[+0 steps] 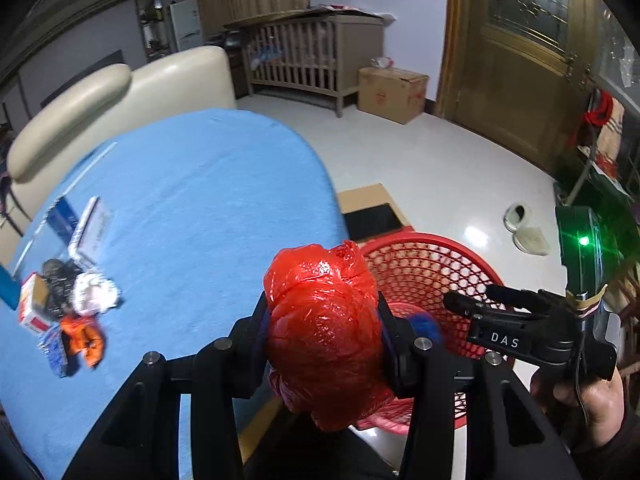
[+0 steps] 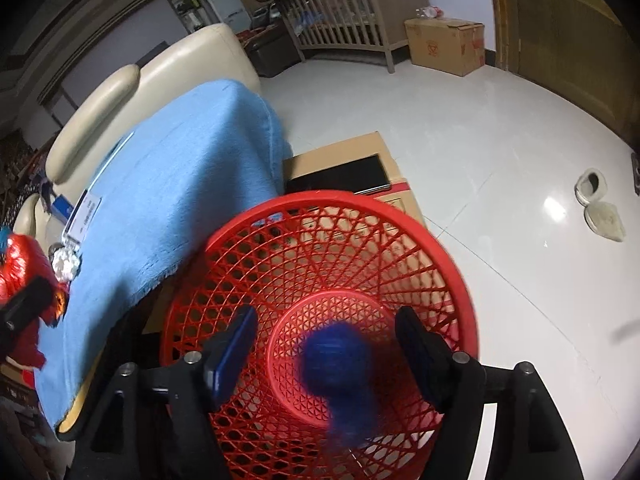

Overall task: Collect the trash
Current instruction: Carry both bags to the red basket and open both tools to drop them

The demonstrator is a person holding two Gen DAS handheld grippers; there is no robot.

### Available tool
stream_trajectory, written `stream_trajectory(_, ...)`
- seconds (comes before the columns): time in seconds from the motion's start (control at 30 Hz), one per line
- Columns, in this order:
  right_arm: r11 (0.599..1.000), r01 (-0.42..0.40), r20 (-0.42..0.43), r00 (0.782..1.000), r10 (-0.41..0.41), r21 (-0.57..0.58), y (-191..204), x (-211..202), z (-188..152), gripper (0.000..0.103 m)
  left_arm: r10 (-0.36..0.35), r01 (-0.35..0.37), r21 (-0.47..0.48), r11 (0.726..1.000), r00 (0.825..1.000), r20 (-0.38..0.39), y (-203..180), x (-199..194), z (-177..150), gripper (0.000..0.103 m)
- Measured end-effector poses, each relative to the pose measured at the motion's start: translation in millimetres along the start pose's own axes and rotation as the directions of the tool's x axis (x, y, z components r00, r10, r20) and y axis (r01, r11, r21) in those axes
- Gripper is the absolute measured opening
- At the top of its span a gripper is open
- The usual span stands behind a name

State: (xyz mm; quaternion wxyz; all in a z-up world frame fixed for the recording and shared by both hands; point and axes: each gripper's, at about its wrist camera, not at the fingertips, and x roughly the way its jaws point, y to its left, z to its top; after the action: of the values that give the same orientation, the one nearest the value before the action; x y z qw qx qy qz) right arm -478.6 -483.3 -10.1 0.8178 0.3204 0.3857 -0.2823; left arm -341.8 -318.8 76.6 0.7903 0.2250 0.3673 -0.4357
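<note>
While our left gripper (image 1: 324, 336) is squeezing the red bag (image 1: 324, 320), our right gripper's (image 2: 326, 350) fingers are standing open over the basket (image 2: 460, 280). The blue wad (image 2: 336, 364) is dropping in; releasing the bag early risks missing the rim.

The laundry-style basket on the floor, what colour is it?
Red, an openwork lattice basket. It shows best in the right wrist view, looking straight down into it.

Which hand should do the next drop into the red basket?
Left. Its gripper is clamped on the red bag near the basket; the right gripper is open, its blue item apparently already released.
</note>
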Motion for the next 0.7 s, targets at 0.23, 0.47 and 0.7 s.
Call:
stream_trajectory(0.23, 0.994, 0.010, 0.100, 0.995, -0.021, 0.112, -35.4, -25.6, 14.3, 0.075, -0.058, 0.060, 0.054, 0.997, 0.998, -0.035, -28.8, 23.7, 7.7, 0.049)
stream_trajectory(0.47, 0.985, 0.027, 0.156, 0.986, -0.054, 0.172, -52.1, -42.9, 26.7, 0.075, -0.127, 0.139, 0.120, 0.983, 0.987, -0.102, -58.8, 50.6, 11.6, 0.074)
stream_trajectory(0.7, 0.987, 0.025, 0.154, 0.987, -0.050, 0.161, -45.5, -49.0, 29.5, 0.075, -0.126, 0.129, 0.045, 0.991, 0.990, -0.066, -29.5, 37.0, 12.1, 0.075)
